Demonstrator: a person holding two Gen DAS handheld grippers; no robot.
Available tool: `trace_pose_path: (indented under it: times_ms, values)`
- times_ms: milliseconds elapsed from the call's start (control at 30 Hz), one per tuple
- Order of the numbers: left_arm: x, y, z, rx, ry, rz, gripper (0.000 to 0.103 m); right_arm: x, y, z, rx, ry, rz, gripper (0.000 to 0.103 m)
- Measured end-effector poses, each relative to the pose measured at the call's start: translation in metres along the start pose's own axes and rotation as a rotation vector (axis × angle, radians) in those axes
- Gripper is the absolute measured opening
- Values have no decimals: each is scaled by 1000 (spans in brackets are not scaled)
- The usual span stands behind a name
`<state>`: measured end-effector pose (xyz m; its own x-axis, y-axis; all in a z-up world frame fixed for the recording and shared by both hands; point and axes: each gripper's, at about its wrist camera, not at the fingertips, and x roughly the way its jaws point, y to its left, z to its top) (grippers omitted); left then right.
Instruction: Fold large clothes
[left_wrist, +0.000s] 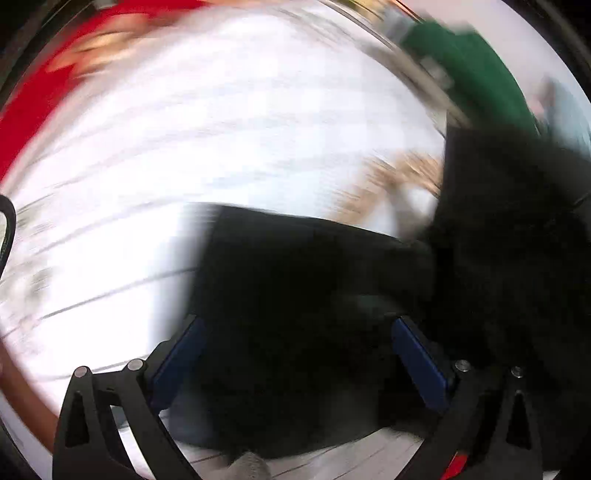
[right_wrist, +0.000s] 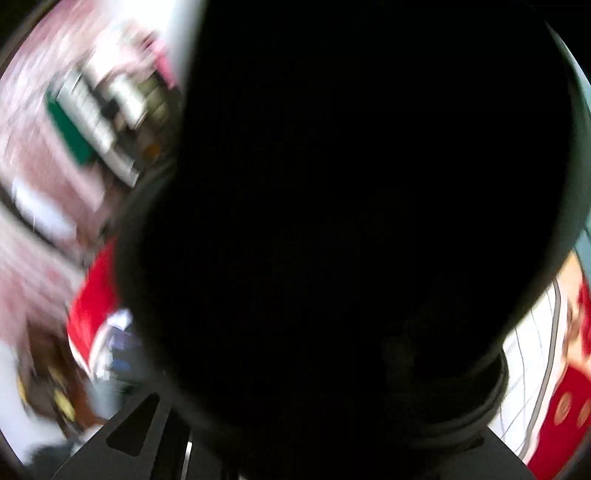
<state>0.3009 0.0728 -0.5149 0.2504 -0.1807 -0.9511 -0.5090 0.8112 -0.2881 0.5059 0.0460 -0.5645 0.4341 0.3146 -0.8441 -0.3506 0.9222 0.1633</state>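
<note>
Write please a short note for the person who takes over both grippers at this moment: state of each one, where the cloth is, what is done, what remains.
Left gripper: jaws open, black garment lying between the blue pads; no closed grip visible.
Right gripper: its view is almost fully covered by black garment; the jaws are hidden, so the state cannot be told.
The garment hangs bunched over a white lined surface. Both views are motion-blurred.
Done: no neat fold visible.
Left: probably spread the garment flat, then fold.
</note>
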Motion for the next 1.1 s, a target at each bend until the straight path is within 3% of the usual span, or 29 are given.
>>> trace_pose_path:
  times_ms: [167,267,300,333,367,400,433,467,500,567,667,700,733,800,833,867,900,933,967,1100]
  values:
    - [-88,153,-21,-199,-112,180,103,54,105,-32,-257,93,34,16]
    - [-111,199,-47,-280,-145,258,103,94,151,-61,-347,190,73,20]
    - [-121,212,-60,-305,-160,273,103,114,167,-75,-379,260,90,23]
    - [-129,222,-66,-323,-171,290,103,127,174,-82,-380,305,105,27]
    - [-135,228,-71,-334,-182,306,103,143,181,-91,-368,370,137,40]
    - [-138,230,-74,-339,-193,311,103,154,187,-97,-368,427,164,47]
    - [-143,227,-77,-341,-200,311,103,159,191,-98,-376,448,169,49]
    - [-146,226,-75,-341,-206,309,103,158,194,-95,-386,455,194,60]
    - [-153,219,-72,-338,-217,299,103,155,193,-88,-373,462,255,78]
    - [-159,206,-66,-317,-232,268,103,146,183,-82,-296,511,373,88]
    - [-166,177,-53,-251,-257,209,103,134,161,-70,-182,604,521,88]
    - [-168,167,-50,-231,-259,189,103,123,153,-86,-144,618,546,88]
    - [-169,151,-46,-207,-263,148,103,117,141,-78,-87,633,573,88]
    - [-161,120,-41,-148,-252,106,103,113,103,-61,5,624,549,88]
    - [-152,110,-40,-129,-239,105,103,93,83,-81,35,605,516,88]
    - [-141,99,-39,-108,-224,103,103,84,60,-83,62,575,464,76]
    - [-123,89,-38,-86,-209,110,103,86,49,-73,77,541,402,44]
    - [-106,82,-38,-72,-188,133,103,92,35,-65,76,534,355,33]
    - [-89,77,-36,-66,-168,142,103,103,26,-56,70,539,323,28]
    - [-18,60,-14,-38,-88,146,103,130,-7,-24,76,524,269,28]
